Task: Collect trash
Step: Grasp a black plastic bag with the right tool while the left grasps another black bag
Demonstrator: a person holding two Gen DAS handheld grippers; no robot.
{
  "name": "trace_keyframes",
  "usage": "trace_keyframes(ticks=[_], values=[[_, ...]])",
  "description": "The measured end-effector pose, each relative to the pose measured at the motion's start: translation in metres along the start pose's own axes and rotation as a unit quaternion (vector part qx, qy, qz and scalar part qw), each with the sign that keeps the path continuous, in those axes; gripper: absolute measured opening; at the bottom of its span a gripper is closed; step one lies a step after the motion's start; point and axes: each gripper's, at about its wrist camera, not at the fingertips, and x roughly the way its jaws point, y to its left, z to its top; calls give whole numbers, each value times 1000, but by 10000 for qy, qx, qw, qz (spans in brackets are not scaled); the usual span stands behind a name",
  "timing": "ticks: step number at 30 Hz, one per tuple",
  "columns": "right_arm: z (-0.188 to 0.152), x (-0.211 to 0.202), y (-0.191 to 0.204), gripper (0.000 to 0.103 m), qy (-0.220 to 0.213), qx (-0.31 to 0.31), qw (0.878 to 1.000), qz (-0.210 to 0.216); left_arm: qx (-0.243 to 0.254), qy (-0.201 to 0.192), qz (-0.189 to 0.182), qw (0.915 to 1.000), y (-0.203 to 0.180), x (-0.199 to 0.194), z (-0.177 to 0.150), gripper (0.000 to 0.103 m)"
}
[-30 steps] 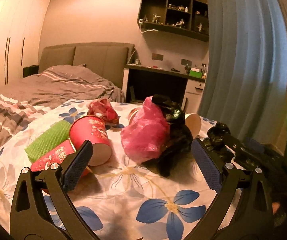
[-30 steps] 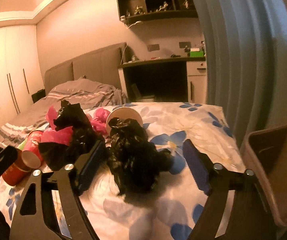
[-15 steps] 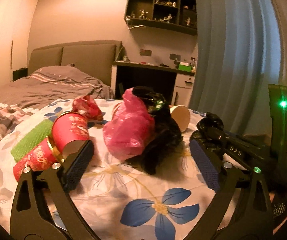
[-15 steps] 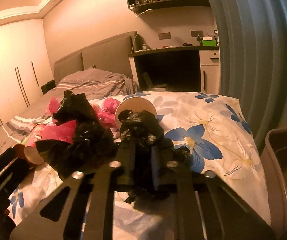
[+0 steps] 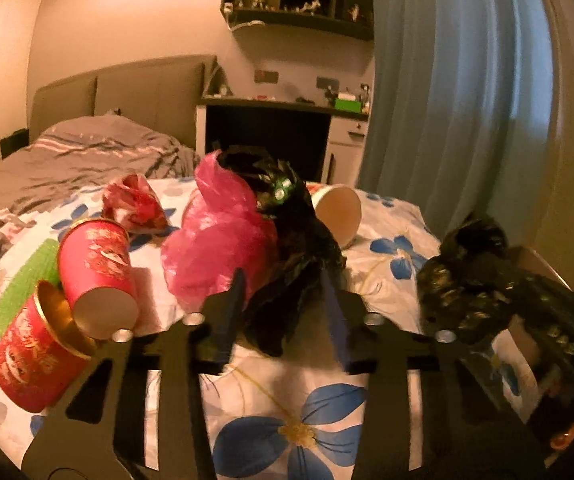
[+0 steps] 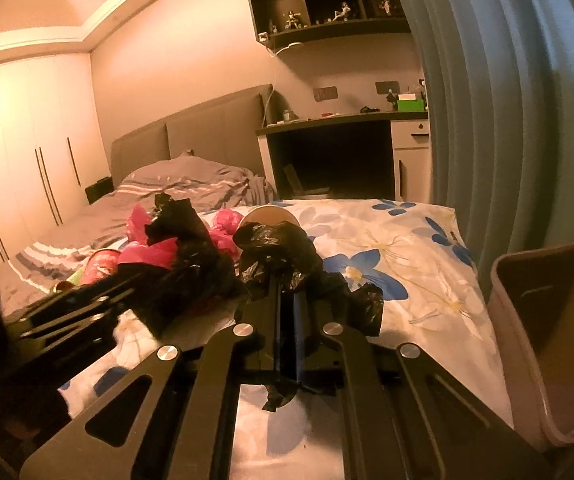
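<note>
both grippers now grab: right gripper [image 6: 287, 332] jaws, wide 1 s ago, clamp black bag [image 6: 283, 258] near bin [image 6: 551, 344]; left gripper [image 5: 283, 308] jaws closing round pink-black bag wad [image 5: 287, 248] mid worktop. next: prob drop in bin.

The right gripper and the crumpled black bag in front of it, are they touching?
Touching. In the right wrist view the right gripper is shut on the black bag: the plastic bunches out above and below the closed fingers.
</note>
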Motion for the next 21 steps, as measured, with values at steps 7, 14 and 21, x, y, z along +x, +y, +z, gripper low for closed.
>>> trace_keyframes(ticks=[7, 14, 21], values=[[-2, -15, -4, 6, -79, 93, 9999, 15, 64, 45, -117, 9999, -4, -2, -3, 0], [-5, -28, -9, 6, -123, 182, 9997, -57, 72, -242, -292, 9993, -11, -27, 0, 0], [-4, -46, -20, 6, -256, 246, 9992, -187, 241, -588, -517, 9966, -29, -59, 8, 0]])
